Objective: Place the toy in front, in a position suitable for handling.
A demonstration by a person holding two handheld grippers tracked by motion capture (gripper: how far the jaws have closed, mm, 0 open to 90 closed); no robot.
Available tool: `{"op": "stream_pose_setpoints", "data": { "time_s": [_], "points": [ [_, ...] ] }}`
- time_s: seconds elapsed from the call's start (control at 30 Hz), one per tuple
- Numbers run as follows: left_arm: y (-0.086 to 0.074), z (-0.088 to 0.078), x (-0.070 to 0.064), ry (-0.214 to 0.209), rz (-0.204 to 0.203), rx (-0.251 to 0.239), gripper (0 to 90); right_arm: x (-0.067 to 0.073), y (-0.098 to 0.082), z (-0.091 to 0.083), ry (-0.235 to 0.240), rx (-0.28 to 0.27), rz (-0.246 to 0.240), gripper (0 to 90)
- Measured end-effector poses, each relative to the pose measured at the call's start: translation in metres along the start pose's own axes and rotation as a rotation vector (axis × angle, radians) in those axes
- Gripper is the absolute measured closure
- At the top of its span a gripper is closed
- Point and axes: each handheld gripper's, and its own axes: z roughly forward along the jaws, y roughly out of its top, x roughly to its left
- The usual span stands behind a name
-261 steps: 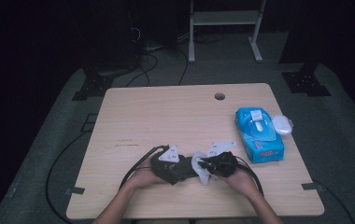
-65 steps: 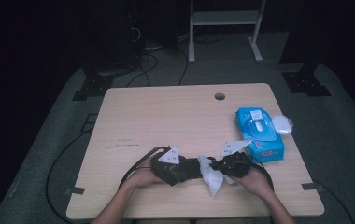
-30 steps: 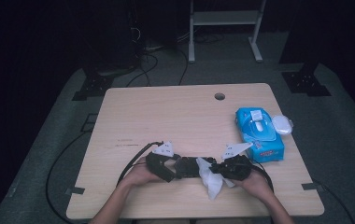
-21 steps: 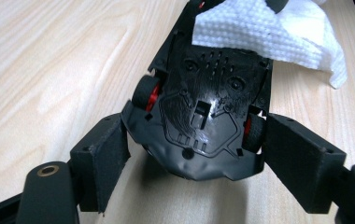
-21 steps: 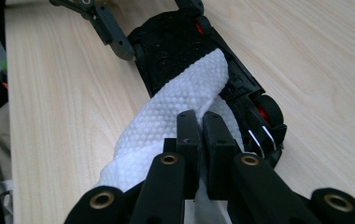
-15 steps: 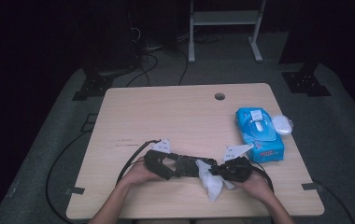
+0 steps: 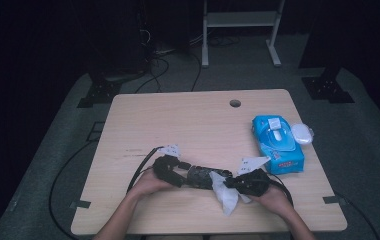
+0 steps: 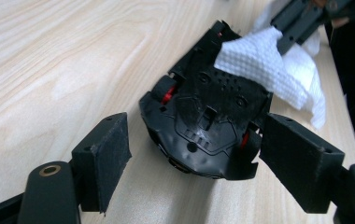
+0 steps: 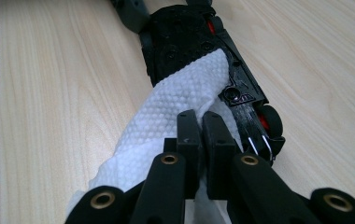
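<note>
A black toy car (image 7: 200,177) lies upside down near the table's front edge, with red hubs showing on its underside (image 8: 203,116). My left gripper (image 7: 180,172) straddles one end of it (image 8: 194,135). Its jaws stand apart: one pad is against the car's side and the other is a little clear of it. My right gripper (image 7: 233,182) is shut on a white textured wipe (image 9: 166,121). The wipe is laid over the car's underside (image 9: 185,37). Its loose end (image 7: 225,192) hangs toward the front edge.
A blue pack of wipes (image 7: 277,145) lies at the right side of the table (image 7: 178,120), with a small white oval object (image 7: 302,133) beside it. A cable hole (image 7: 235,103) is at the back edge. Black cables (image 7: 138,172) trail off the left gripper.
Since several seconds ago the right gripper has shifted a little to the right and the wipe now trails toward the front edge. Over the last second nothing has visibly moved.
</note>
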Motion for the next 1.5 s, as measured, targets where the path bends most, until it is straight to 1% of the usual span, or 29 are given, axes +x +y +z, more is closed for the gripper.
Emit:
{"op": "stream_pose_setpoints", "data": {
  "time_s": [0.1,0.27,0.3,0.4,0.47,0.53,0.63,0.73,0.8,0.9,1.03,1.1,1.27,1.5],
  "points": [
    [0.002,-0.001,0.003,-0.003,-0.042,0.014,24.2,0.001,0.000,0.000,-0.003,0.002,-0.002,86.3],
    [0.004,0.002,0.005,-0.009,-0.085,0.037,26.1,0.002,-0.001,0.000,-0.011,-0.006,-0.014,86.4],
    [0.004,0.003,0.006,-0.013,-0.089,0.043,26.2,0.002,-0.001,0.000,-0.012,-0.008,-0.015,86.4],
    [0.004,0.005,0.006,-0.027,-0.115,0.043,26.5,0.003,-0.002,0.000,-0.015,-0.011,-0.017,86.4],
    [0.005,0.006,0.007,-0.033,-0.124,0.043,26.6,0.003,-0.002,0.000,-0.018,-0.012,-0.024,86.4],
    [0.005,0.007,0.006,-0.043,-0.134,0.044,29.0,0.004,-0.002,0.000,-0.022,-0.014,-0.028,86.4],
    [0.006,0.009,0.007,-0.052,-0.149,0.049,29.8,0.004,-0.004,0.000,-0.026,-0.024,-0.027,86.4],
    [0.005,0.012,0.008,-0.064,-0.173,0.053,31.1,0.005,-0.004,0.000,-0.028,-0.028,-0.030,86.4],
    [0.005,0.013,0.007,-0.068,-0.176,0.057,31.8,0.006,-0.004,0.000,-0.029,-0.030,-0.035,86.4],
    [0.006,0.016,0.007,-0.062,-0.181,0.065,32.3,0.006,-0.005,0.000,-0.030,-0.032,-0.038,86.4],
    [0.005,0.017,0.008,-0.076,-0.197,0.073,33.3,0.008,-0.005,0.000,-0.033,-0.035,-0.042,86.5],
    [0.005,0.017,0.008,-0.076,-0.187,0.074,34.4,0.009,-0.005,0.000,-0.033,-0.037,-0.045,86.5],
    [0.004,0.016,0.008,-0.074,-0.188,0.072,35.1,0.012,-0.006,0.000,-0.043,-0.042,-0.064,86.5],
    [0.001,0.017,0.013,-0.100,-0.237,0.034,36.1,0.015,-0.006,0.000,-0.053,-0.044,-0.076,86.6]
  ]
}}
